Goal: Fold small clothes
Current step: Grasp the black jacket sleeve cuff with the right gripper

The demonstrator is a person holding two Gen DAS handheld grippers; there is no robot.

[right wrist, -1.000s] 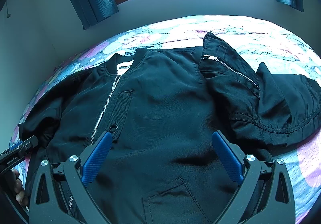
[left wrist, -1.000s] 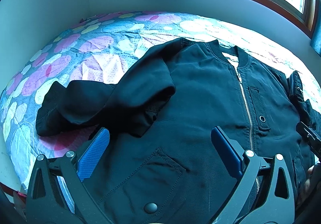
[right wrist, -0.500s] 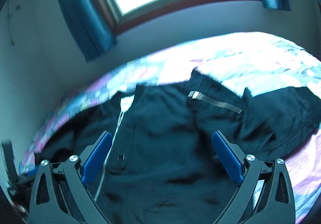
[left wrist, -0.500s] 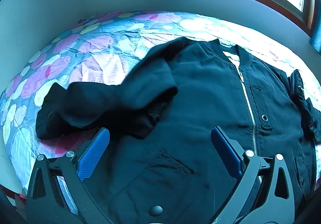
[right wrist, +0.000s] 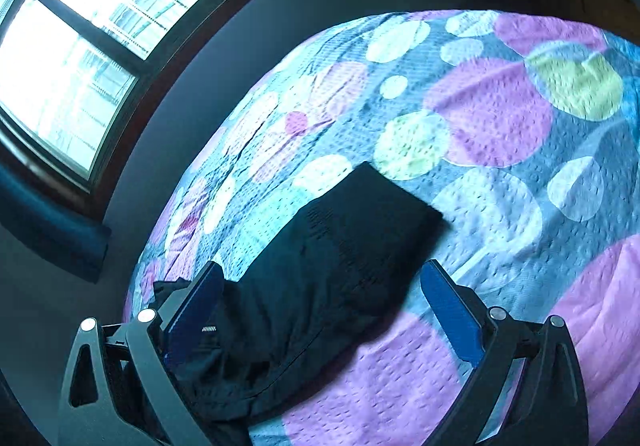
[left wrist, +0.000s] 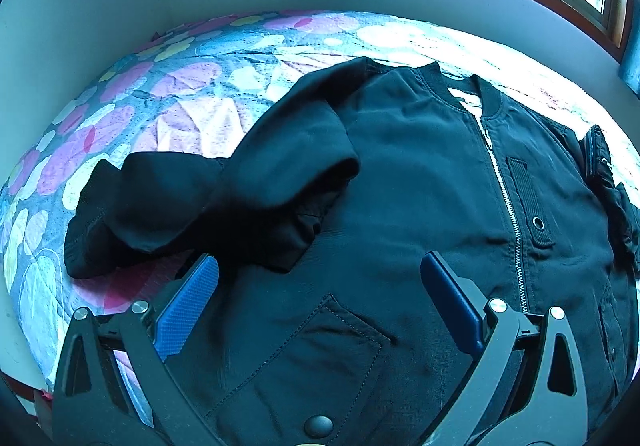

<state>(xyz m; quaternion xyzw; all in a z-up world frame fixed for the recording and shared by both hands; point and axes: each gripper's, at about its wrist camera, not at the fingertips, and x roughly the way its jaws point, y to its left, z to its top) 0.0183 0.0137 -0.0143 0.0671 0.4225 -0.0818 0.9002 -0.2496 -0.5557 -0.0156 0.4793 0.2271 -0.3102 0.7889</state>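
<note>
On the bedspread [left wrist: 192, 114], black jacket [left wrist: 420, 206] shows no readable label.

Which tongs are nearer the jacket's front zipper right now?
Left. The left tongs hang open over the jacket front, beside the zipper. The right tongs, also open, have swung out over a sleeve on the bedspread; no zipper shows there.
</note>
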